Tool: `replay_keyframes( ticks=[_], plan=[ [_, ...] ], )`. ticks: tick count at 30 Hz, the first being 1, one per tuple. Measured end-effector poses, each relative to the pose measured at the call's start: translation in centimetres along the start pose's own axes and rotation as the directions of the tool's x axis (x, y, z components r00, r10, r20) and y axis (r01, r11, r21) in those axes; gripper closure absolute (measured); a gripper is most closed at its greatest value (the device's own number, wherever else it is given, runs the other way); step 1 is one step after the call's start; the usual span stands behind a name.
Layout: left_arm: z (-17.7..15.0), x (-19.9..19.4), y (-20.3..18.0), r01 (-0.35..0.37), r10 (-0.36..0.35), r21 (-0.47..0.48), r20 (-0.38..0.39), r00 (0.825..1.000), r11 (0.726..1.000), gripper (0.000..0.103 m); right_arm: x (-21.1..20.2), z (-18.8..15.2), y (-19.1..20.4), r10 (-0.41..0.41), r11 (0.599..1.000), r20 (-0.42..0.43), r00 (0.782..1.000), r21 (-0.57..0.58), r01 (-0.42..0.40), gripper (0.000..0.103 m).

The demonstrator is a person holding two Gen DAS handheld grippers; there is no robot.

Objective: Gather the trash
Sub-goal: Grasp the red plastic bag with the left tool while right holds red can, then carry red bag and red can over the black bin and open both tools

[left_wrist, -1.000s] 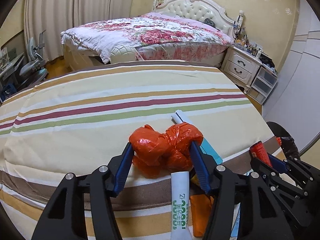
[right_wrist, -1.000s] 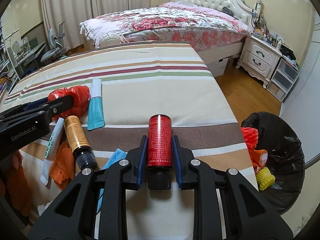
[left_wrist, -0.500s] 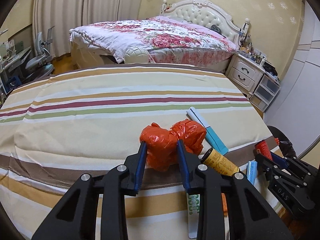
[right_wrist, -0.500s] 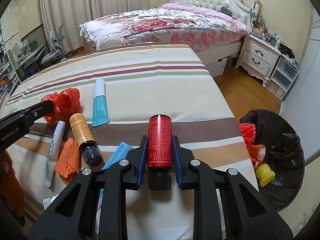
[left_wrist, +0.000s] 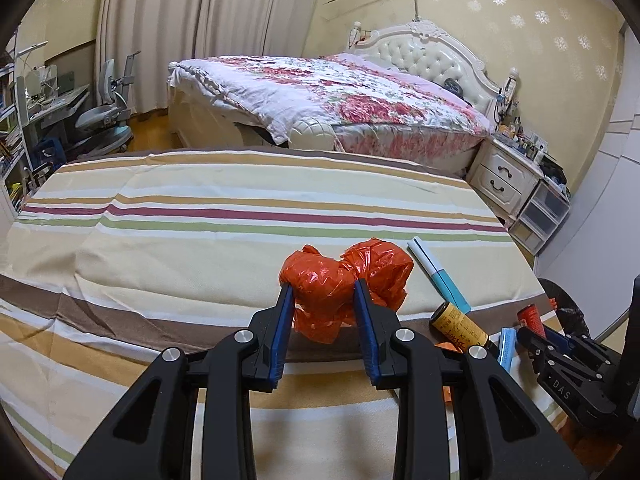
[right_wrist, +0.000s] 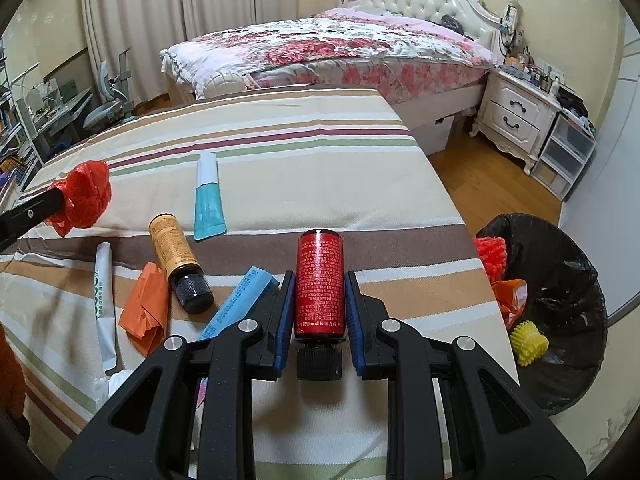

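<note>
Gripping red bottle (right_wrist: 319, 280) beside table edge (right_wrist: 456, 208).

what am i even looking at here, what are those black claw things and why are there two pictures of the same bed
Those black claws are hand-held grippers, one in each of a person's hands, each with a camera looking along its two fingers. So you get two views of one striped bedcover.

The left gripper is squeezing a crumpled red plastic bag. The right gripper is clamped on a red bottle.

Lying on the cover are an orange bottle with a black cap, a teal and white tube, a white tube, orange paper and a blue packet.

Beside the bed stands a black-lined bin, already holding some trash.
</note>
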State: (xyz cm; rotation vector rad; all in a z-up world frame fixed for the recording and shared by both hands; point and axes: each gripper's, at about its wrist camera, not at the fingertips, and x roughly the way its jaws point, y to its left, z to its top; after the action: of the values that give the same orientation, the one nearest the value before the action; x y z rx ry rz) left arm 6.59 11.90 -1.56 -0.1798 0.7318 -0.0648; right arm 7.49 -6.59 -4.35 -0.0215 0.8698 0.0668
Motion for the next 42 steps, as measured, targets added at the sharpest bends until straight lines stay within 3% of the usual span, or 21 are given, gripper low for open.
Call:
replay_keyframes(
  ticks=[11, 25, 33, 42],
  plan=[
    [-0.8, -1.8, 0.6, 0.014, -0.013, -0.020, 0.005, 1.000, 1.000, 0.072, -0.9, -0.5, -0.3, -0.004, 1.000, 0.007, 1.000, 0.012, 0.004, 0.080],
    [-1.7, -2.5, -1.9, 0.071, -0.071, 0.005, -0.003, 0.997, 0.997, 0.072, -3.4, -1.2, -2.2, -0.010, 0.999, 0.036, 0.999, 0.049, 0.008, 0.080],
    [-1.5, -2.4, -6.0, 0.150, -0.150, 0.068, -0.011, 0.989, 0.986, 0.072, -5.0, -1.3, -4.2, -0.046, 0.996, 0.062, 0.997, 0.076, 0.042, 0.080],
    [-0.5, -2.1, -12.7, 0.229, -0.228, 0.154, -0.023, 0.973, 0.961, 0.072, -6.7, -1.5, -9.3, -0.144, 0.979, 0.080, 0.986, 0.154, 0.130, 0.080]
  ],
)
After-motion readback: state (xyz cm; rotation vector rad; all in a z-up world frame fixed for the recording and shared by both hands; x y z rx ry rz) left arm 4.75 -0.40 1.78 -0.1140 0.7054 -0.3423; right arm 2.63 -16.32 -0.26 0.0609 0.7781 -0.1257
